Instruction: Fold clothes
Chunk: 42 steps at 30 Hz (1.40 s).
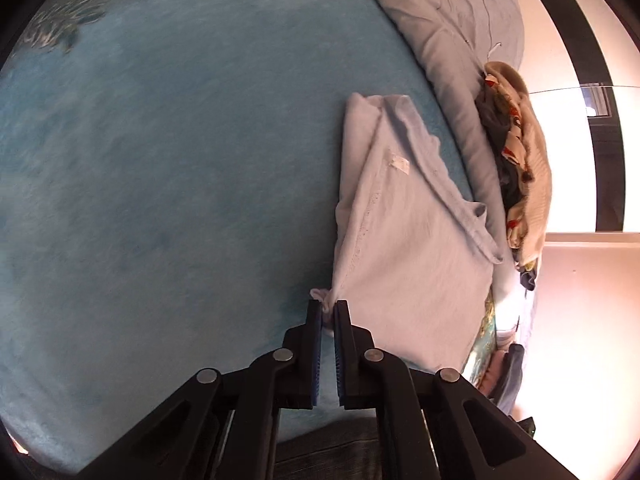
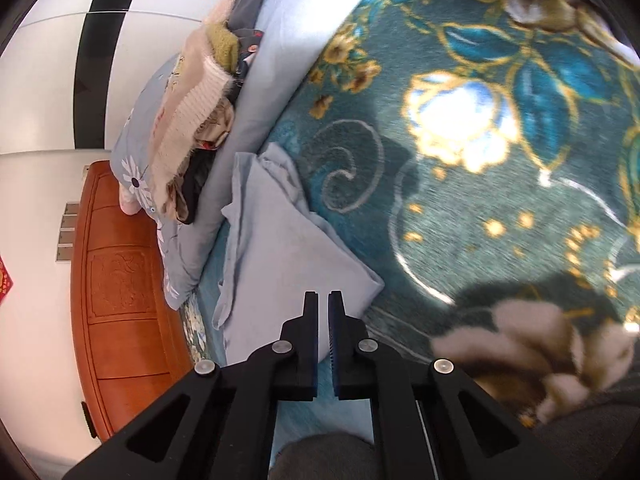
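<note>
The pale blue cloth (image 1: 412, 248) lies partly folded on the bed (image 1: 160, 160), beside a pillow (image 1: 452, 40) heaped with clothes (image 1: 516, 168). It looks soft, thin and light, so it will flop. Corners and edges look best to hold. The left gripper (image 1: 329, 305) pinches one corner. The right gripper (image 2: 323, 297) is closed over the cloth; whether it pinches cloth is unclear. A small white tag (image 1: 400, 163) shows no readable words.
</note>
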Available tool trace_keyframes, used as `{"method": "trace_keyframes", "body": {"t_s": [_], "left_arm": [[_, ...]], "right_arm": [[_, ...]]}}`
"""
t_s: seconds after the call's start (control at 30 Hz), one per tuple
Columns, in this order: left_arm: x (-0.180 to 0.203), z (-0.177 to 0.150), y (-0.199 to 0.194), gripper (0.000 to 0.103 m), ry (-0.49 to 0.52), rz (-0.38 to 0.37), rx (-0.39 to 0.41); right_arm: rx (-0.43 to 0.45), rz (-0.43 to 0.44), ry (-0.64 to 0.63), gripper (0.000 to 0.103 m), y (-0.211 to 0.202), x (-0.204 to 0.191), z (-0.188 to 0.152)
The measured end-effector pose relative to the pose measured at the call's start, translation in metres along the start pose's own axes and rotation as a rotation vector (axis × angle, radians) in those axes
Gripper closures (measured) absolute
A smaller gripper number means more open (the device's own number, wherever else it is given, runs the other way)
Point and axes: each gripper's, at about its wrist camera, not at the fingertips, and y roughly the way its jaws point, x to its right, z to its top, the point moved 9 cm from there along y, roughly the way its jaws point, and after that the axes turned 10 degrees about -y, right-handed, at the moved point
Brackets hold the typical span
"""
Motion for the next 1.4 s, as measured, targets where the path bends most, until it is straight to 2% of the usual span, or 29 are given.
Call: {"method": "trace_keyframes", "body": {"t_s": [0.13,0.3,0.4,0.57,0.7,0.83,0.97,1.1,1.2,1.33,1.4], "left_arm": [[-0.013,0.013,-0.014,0.099,-0.022,0.004,0.045],[0.032,0.033,-0.019,0.096,0.117,-0.009,0.100],[0.073,0.039,0.005,0.095,0.258,0.008,0.079],[0.127,0.043,0.070,0.091,0.460,0.091,-0.007],[0.145,0.046,0.103,0.090,0.591,0.152,-0.060],[0.150,0.060,0.121,0.090,0.659,0.205,-0.053],[0.155,0.090,0.117,0.090,0.623,0.188,0.014],[0.153,0.119,0.122,0.083,0.547,0.176,0.043],[0.153,0.131,0.123,0.083,0.488,0.152,0.065],[0.150,0.143,0.111,0.083,0.429,0.151,0.132],[0.146,0.143,0.102,0.083,0.388,0.133,0.141]], "right_arm": [[-0.009,-0.006,-0.007,0.098,-0.009,0.007,-0.003],[-0.041,0.013,-0.098,0.097,0.009,-0.022,0.009],[-0.089,0.012,-0.171,0.097,0.033,-0.045,0.018],[-0.201,-0.027,-0.349,0.096,0.094,-0.091,0.025],[-0.299,-0.060,-0.516,0.096,0.145,-0.126,0.017],[-0.390,-0.095,-0.634,0.096,0.190,-0.142,0.005],[-0.414,-0.111,-0.709,0.096,0.219,-0.153,0.009],[-0.361,-0.131,-0.718,0.096,0.233,-0.160,0.042],[-0.318,-0.151,-0.702,0.096,0.241,-0.163,0.068],[-0.292,-0.160,-0.663,0.096,0.239,-0.157,0.089],[-0.270,-0.150,-0.663,0.096,0.229,-0.157,0.094]]}}
